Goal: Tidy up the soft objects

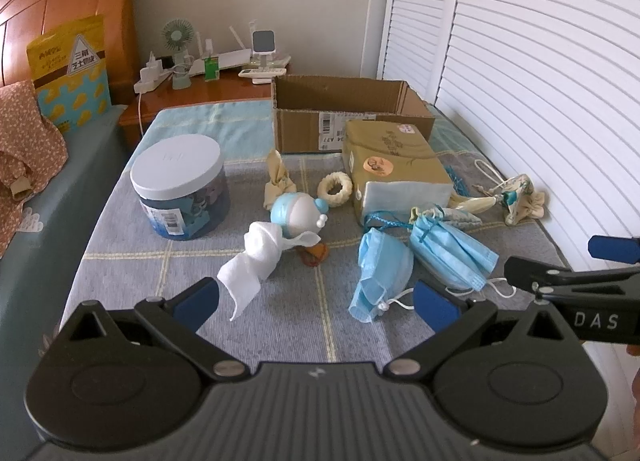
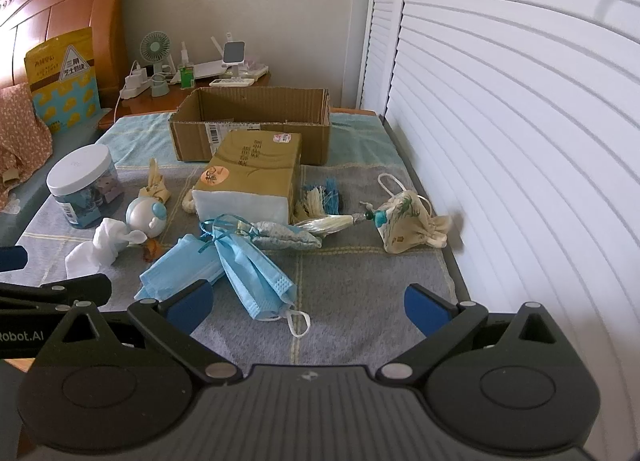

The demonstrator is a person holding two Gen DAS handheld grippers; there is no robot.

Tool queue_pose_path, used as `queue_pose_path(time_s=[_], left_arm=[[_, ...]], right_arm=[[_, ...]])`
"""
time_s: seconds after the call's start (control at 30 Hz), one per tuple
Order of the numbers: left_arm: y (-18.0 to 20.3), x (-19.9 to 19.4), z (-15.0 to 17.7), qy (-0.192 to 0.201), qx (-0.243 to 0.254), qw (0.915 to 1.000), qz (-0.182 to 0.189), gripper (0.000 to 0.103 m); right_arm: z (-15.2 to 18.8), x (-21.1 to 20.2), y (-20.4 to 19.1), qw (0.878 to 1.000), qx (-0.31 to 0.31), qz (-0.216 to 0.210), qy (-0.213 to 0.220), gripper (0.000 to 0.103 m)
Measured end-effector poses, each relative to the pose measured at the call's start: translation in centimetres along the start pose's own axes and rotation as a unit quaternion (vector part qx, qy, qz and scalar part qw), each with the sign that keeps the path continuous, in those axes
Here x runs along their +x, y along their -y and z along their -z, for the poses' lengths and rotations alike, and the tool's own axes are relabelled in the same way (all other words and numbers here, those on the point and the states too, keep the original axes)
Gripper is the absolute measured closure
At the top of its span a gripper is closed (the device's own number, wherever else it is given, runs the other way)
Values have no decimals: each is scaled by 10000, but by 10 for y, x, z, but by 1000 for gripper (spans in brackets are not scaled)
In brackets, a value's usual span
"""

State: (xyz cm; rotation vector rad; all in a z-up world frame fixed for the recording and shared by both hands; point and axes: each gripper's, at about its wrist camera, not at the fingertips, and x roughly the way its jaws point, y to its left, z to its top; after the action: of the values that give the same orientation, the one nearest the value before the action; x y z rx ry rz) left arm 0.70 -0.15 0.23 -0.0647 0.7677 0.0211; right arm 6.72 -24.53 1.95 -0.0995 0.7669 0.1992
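Observation:
Soft items lie on a grey checked cloth. Two blue face masks sit at the front centre. A white cloth strip is knotted beside a round blue-white toy. Farther back are a beige knotted cloth, a beige ring, a patterned drawstring pouch with a tassel, and a grey-blue sachet. An open cardboard box stands behind. My left gripper hangs open just short of the masks. My right gripper is open beside the nearer mask.
A wrapped tissue pack lies in front of the box. A white-lidded jar stands at the left. White louvred doors run along the right edge. A nightstand with a fan and chargers sits behind, and a bed with a yellow bag lies to the left.

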Motion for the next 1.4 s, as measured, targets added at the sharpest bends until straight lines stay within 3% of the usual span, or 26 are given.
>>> queue_pose_path(time_s=[0.53, 1.13, 1.4], left_arm=[[-1, 11, -1, 160, 551, 9982, 198, 1], [-46, 55, 8, -46, 907, 9954, 303, 1], [-54, 74, -2, -89, 1261, 9902, 589, 1]], right_arm=[[-1, 13, -7, 9995, -319, -48, 34, 0], [4, 46, -11, 9960, -696, -553, -30, 0], [3, 60, -14, 9940, -749, -786, -144, 0]])
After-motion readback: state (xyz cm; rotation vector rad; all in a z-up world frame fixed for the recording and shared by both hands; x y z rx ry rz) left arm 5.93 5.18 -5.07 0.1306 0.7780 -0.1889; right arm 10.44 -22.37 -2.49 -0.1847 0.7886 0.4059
